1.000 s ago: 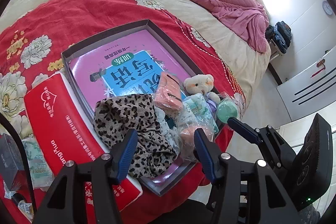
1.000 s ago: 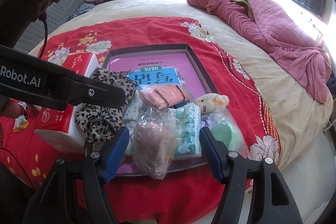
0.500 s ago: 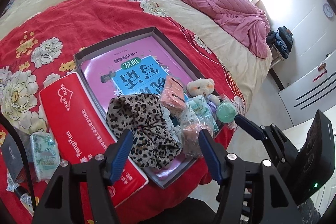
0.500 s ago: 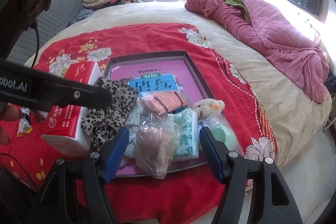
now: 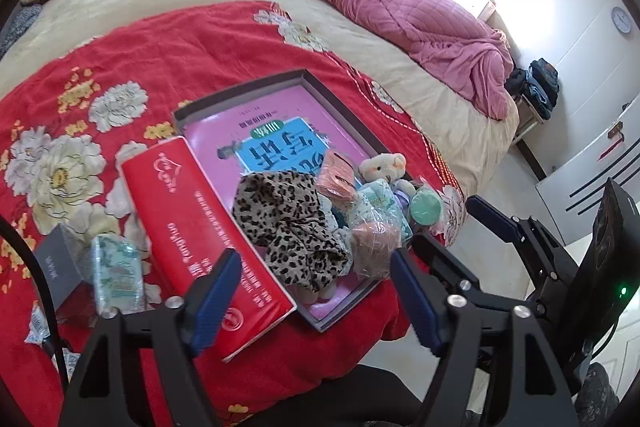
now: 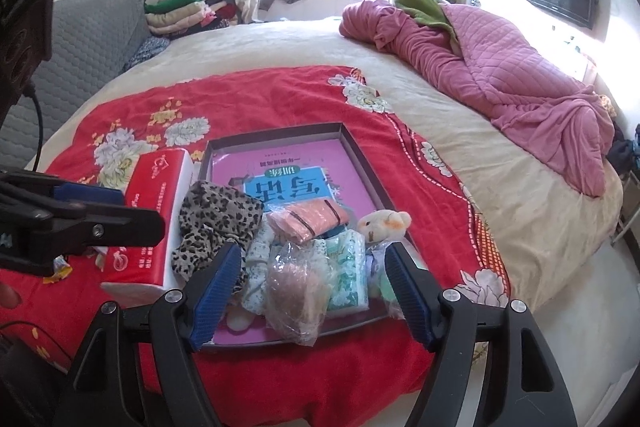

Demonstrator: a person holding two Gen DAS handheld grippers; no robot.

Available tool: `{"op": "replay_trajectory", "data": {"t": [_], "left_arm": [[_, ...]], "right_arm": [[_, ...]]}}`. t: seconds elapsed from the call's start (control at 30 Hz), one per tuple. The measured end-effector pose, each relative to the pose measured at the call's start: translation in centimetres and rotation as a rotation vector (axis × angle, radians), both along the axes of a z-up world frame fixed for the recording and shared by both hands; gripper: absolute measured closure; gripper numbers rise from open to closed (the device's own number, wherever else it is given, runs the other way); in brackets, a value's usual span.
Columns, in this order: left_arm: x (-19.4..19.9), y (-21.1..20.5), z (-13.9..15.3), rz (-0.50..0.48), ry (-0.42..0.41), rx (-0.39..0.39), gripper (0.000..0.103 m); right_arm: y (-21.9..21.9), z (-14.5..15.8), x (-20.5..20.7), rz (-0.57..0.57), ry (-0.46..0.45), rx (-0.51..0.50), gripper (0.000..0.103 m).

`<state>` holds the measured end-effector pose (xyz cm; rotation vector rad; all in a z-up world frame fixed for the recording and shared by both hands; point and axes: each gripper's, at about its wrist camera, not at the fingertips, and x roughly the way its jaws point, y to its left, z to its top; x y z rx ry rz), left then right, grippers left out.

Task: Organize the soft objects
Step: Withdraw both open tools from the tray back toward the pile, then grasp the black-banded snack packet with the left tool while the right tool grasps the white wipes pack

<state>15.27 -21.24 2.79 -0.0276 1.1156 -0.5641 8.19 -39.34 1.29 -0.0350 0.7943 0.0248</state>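
Note:
A shallow grey box (image 5: 240,95) (image 6: 280,133) with a purple book inside lies on the red floral blanket. At its near end sit a leopard-print cloth (image 5: 288,223) (image 6: 212,223), a peach pouch (image 5: 336,175) (image 6: 308,221), a small teddy bear (image 5: 382,165) (image 6: 384,223), a green tissue pack (image 6: 346,275), a bagged pinkish bundle (image 5: 374,243) (image 6: 296,291) and a bagged green puff (image 5: 426,205). My left gripper (image 5: 316,297) is open and empty, above the box's near corner. My right gripper (image 6: 312,297) is open and empty, just before the bundle.
A red tissue pack (image 5: 200,227) (image 6: 154,211) lies against the box's left side. A green tissue packet (image 5: 116,271) and a dark small box (image 5: 60,267) lie further left. A pink quilt (image 6: 500,75) is heaped at the far right. The bed edge drops to the floor on the right.
Both grippers have pulled back and up from the box, so the objects look smaller and more of the bed shows. Nothing in the box has moved.

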Motion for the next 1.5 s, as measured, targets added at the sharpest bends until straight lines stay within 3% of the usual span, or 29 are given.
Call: {"op": "replay_trajectory", "data": {"t": [0.33,0.73,1.1,1.5], "left_arm": [[-2.0,2.9,2.4,0.048,-0.068,0.011,0.024],[-4.9,8.5,3.4,0.129,-0.101,0.022,0.024],[-6.8,14.3,3.4,0.238,-0.111,0.030,0.024],[-8.1,19.9,1.3,0.336,-0.070,0.046,0.024]], "right_arm": [[0.9,3.6,-1.6,-0.011,-0.094,0.026,0.027],[6.0,6.4,-2.6,0.079,-0.153,0.049,0.026],[11.5,6.9,-3.7,0.192,-0.153,0.051,0.026],[17.5,5.1,-3.6,0.319,-0.099,0.024,0.026]]}}
